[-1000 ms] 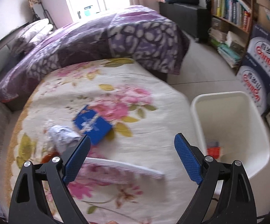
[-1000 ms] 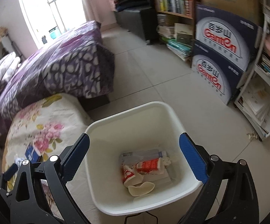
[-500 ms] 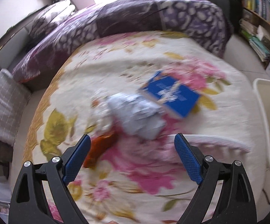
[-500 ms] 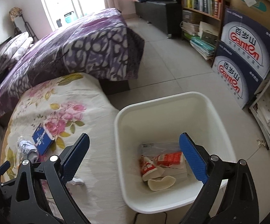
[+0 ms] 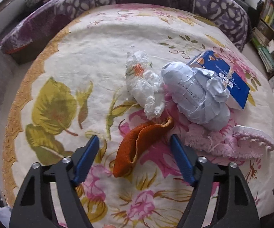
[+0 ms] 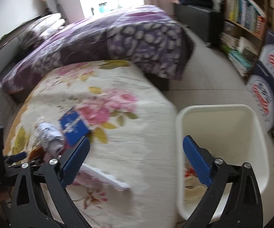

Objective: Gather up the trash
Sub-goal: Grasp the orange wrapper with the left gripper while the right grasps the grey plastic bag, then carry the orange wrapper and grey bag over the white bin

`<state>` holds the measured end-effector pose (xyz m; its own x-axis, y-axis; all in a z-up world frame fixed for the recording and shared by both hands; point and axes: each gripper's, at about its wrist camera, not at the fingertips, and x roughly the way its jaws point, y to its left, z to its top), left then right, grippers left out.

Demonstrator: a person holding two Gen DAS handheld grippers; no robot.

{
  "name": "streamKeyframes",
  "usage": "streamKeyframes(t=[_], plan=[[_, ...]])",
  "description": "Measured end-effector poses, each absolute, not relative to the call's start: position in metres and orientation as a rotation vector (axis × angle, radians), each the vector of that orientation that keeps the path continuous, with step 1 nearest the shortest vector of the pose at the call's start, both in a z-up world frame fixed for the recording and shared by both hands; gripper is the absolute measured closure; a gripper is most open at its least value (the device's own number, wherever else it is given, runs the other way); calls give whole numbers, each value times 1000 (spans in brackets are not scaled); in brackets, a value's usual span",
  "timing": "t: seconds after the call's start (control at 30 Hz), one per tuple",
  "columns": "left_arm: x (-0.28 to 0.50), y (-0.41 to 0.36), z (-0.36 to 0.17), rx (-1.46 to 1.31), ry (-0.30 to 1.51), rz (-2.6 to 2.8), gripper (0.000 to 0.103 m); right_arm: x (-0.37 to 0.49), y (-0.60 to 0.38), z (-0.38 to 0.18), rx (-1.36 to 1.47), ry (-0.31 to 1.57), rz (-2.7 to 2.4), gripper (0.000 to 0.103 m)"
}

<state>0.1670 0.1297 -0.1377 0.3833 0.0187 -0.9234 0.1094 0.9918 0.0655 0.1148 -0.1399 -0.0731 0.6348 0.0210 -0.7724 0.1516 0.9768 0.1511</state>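
Left gripper is hanging over the floral bedspread, jaws spread and just now closing in, with the orange peel lying between them; the pads are not pressing it yet. The peel is curled and thin, so it is likely crumpling or slipping out if the pads are meeting only its upper lip.

Close beside it are lying a crumpled white wrapper, a pale blue wadded bag, a blue carton and a pink fluffy slipper. The right-hand pad is sitting near the slipper's fuzz, risking snagging it or bunching the bedspread cloth.

Right gripper is hovering spread and empty between bed and white bin, which is already holding some rubbish. The view is blurred, so nothing finer is showing.
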Motion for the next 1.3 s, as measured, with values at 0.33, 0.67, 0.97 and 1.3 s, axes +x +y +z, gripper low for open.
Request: streamKeyframes(t=[0.33,0.67,0.97,1.3], plan=[[165,148,-130,76,1145,-113,73,134,-67,-80,73,876,197,8],[161,216,-88,-212,1075,59,74,157,10,-95,-140,911,337,8],[158,233,-70,-302,1031,71,74,177,48,-110,-216,937,337,9],[156,241,-68,-321,1014,94,74,183,45,-115,-172,954,310,56]])
